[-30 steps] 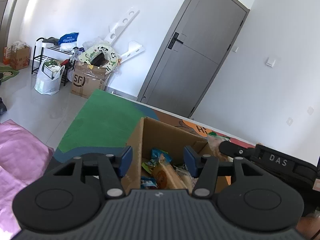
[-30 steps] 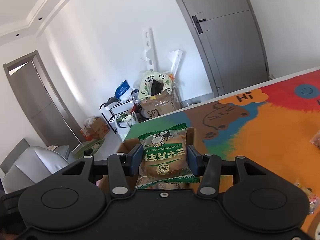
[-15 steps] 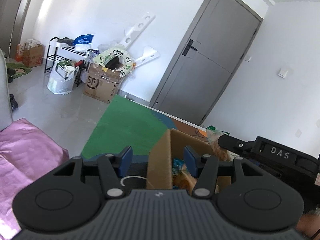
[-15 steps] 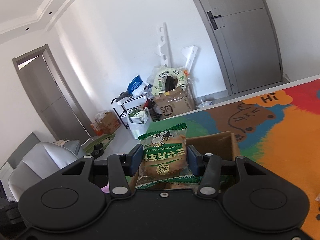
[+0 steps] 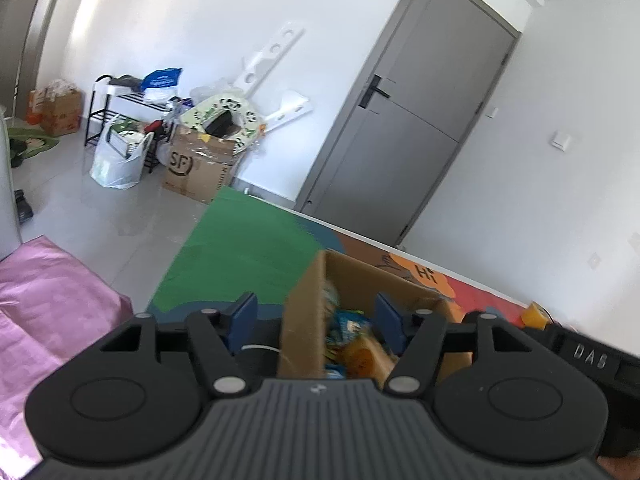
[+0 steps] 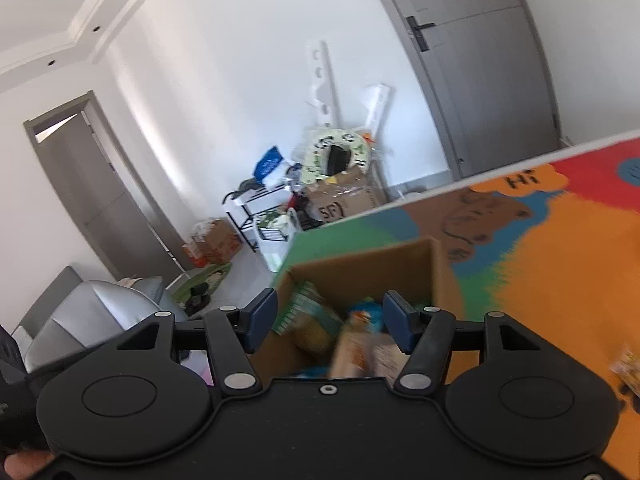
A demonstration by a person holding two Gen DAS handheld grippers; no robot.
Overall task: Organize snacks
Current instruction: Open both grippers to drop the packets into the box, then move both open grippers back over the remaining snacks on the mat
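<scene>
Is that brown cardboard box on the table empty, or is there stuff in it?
Not empty. The cardboard box is open at the top, and snack packets lie piled inside, though motion blur hides how full it is.

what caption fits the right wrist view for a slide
Right gripper open above the cardboard box on the colourful mat, with a green-wrapped snack blurred inside among other packets.

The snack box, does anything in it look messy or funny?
A little. Inside the cardboard box, the green snack packet lies tilted on a jumbled pile, not stacked. Both grippers, right gripper and left gripper, are open and empty.
</scene>
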